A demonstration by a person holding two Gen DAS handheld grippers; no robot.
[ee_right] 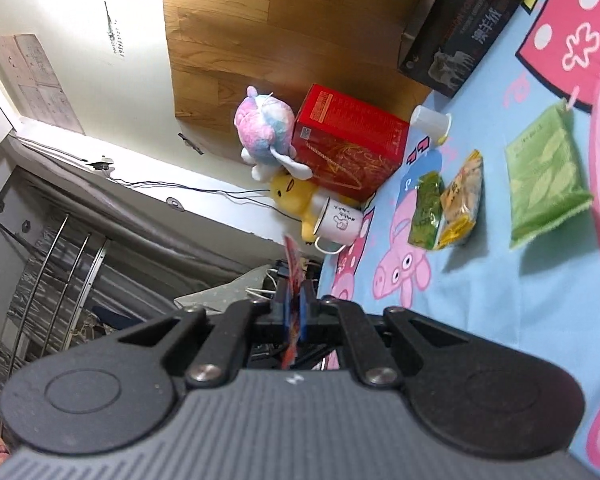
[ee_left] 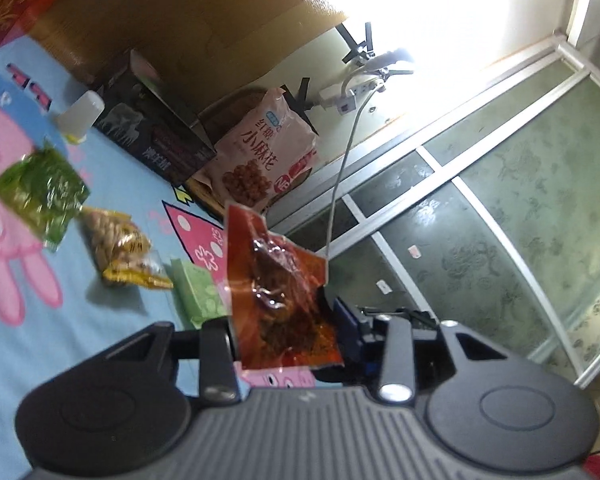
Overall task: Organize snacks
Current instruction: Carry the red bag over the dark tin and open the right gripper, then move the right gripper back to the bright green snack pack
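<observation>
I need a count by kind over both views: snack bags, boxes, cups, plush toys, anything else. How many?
Snack bags: 4 (red bag, green bag, yellow bag, pink bag)
Boxes: 2 (black box, red box)
Cups: 2 (clear cup, white mug)
Plush toys: 2 (pastel plush, yellow plush)
Green flat pack: 1
Total: 11

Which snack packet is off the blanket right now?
The red packet, pinched in the right gripper's jaws. The green packet and yellow packet lie on the blanket.

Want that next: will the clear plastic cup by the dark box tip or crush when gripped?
Probably both risks. The plastic cup looks thin, empty and light, so a firm squeeze may buckle it. It already lies on its side on the soft blue sheet, so a nudge could roll it.
</observation>
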